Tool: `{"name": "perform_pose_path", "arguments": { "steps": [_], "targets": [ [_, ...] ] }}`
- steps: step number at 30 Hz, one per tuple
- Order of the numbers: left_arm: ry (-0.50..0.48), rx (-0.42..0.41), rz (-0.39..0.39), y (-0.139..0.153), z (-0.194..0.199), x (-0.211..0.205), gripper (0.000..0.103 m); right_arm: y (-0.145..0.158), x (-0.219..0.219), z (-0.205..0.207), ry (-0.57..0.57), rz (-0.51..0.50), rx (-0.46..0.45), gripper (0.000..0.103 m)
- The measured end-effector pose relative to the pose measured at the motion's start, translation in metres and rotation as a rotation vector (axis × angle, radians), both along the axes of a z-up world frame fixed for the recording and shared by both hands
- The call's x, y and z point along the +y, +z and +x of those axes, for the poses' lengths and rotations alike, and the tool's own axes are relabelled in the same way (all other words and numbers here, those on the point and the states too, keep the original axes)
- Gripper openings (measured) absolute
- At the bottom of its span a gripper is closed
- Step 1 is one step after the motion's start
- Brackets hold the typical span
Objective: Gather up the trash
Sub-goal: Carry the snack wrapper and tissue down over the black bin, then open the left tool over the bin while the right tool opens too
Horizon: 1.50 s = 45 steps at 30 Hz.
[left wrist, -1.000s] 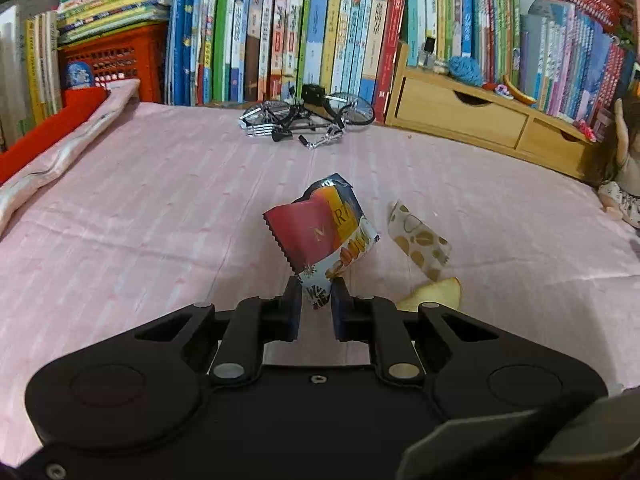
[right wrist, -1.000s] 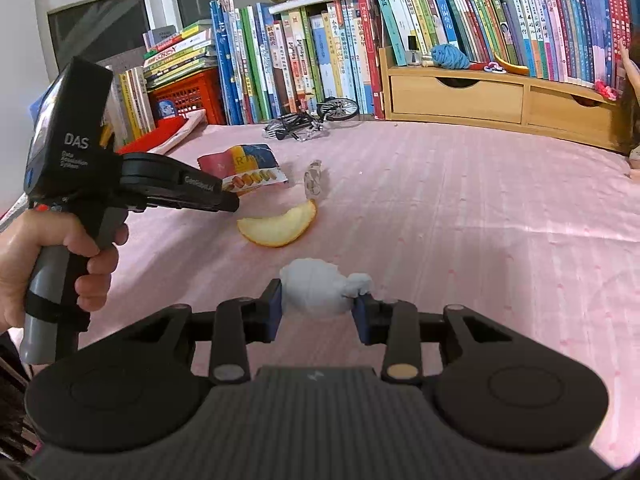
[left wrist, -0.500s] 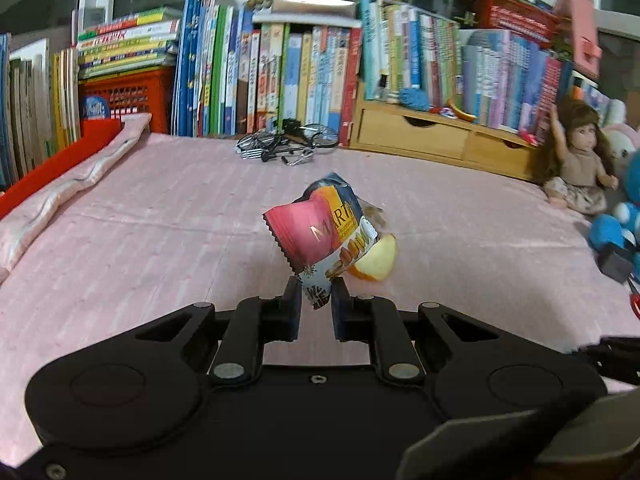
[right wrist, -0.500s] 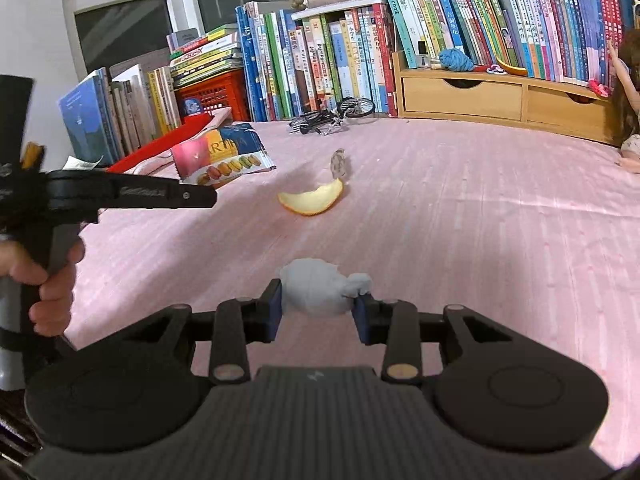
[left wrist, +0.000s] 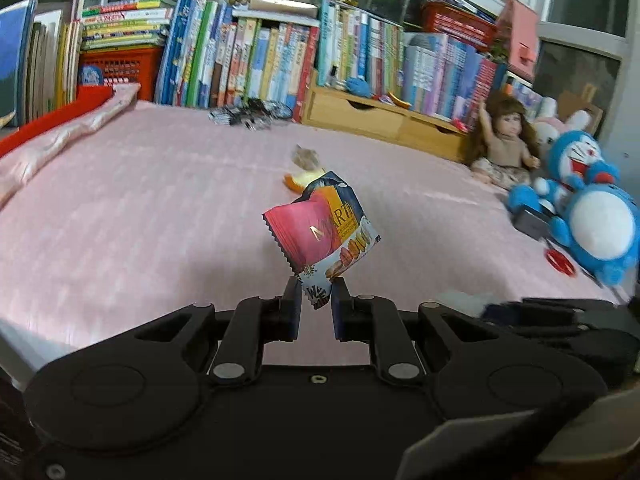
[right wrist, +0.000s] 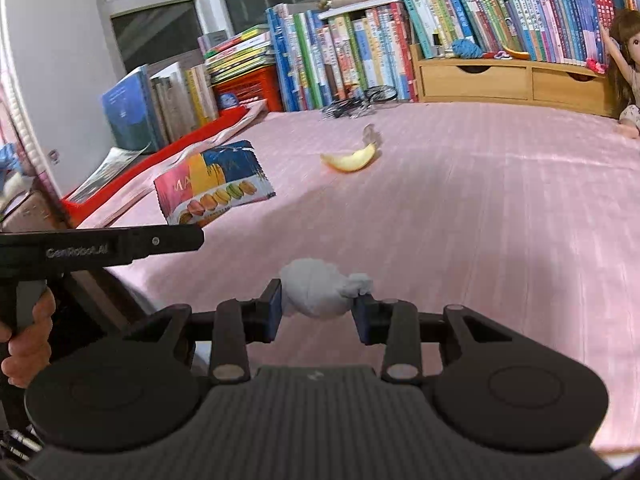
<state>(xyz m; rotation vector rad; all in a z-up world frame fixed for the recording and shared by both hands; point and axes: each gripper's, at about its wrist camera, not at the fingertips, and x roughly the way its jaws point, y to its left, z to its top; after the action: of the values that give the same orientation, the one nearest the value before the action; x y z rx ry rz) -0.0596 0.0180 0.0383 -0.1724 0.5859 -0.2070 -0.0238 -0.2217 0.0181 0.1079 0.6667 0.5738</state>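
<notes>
My left gripper (left wrist: 315, 306) is shut on the bottom corner of a colourful snack wrapper (left wrist: 322, 232), which stands up above the pink bed cover (left wrist: 140, 208). From the right wrist view the same snack wrapper (right wrist: 214, 188) hangs ahead of the left gripper's finger (right wrist: 120, 242), which a hand (right wrist: 26, 344) holds. My right gripper (right wrist: 318, 306) is shut on a crumpled white tissue (right wrist: 320, 290). A yellow fruit peel (right wrist: 352, 158) lies mid-bed, with a small patterned wrapper (right wrist: 370, 134) just behind it. Behind the held wrapper, that peel (left wrist: 304, 180) partly shows.
Rows of books (right wrist: 360, 52) and a wooden drawer unit (right wrist: 512, 80) line the far side. A doll (left wrist: 504, 144) and blue plush toys (left wrist: 592, 208) sit at the right. A model bicycle (right wrist: 356, 106) stands near the books. Red-edged bedding (left wrist: 72, 120) lies at the left.
Both grippers have pulled back toward the near-left edge of the bed, carrying the wrapper and the tissue. The peel and small wrapper now lie farther off. The left view has swung right toward the toys.
</notes>
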Motion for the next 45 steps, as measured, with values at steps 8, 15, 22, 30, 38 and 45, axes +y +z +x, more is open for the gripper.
{"name": "perform_pose_path", "arguments": {
  "steps": [8,15,22,30,38,45],
  "targets": [
    [-0.093,0.099,0.022,-0.016,-0.053,0.003,0.015,-0.011,-0.007,-0.036,0.101,-0.031,0.020,0.042],
    [-0.137,0.201,0.056,-0.037,-0.072,0.003,0.015,-0.024,-0.011,-0.048,0.176,-0.053,0.069,0.042],
    [-0.158,0.303,0.088,-0.061,-0.073,0.003,0.015,-0.043,-0.008,-0.053,0.211,-0.079,0.129,0.043],
    [-0.198,0.412,0.124,-0.088,-0.068,-0.005,0.015,-0.063,-0.002,-0.055,0.260,-0.124,0.190,0.045],
    [-0.202,0.473,0.127,-0.108,-0.064,-0.006,0.015,-0.080,0.005,-0.056,0.280,-0.150,0.237,0.048],
    [-0.194,0.480,0.135,-0.113,-0.059,-0.006,0.016,-0.085,0.012,-0.055,0.296,-0.164,0.262,0.065]
  ]
}}
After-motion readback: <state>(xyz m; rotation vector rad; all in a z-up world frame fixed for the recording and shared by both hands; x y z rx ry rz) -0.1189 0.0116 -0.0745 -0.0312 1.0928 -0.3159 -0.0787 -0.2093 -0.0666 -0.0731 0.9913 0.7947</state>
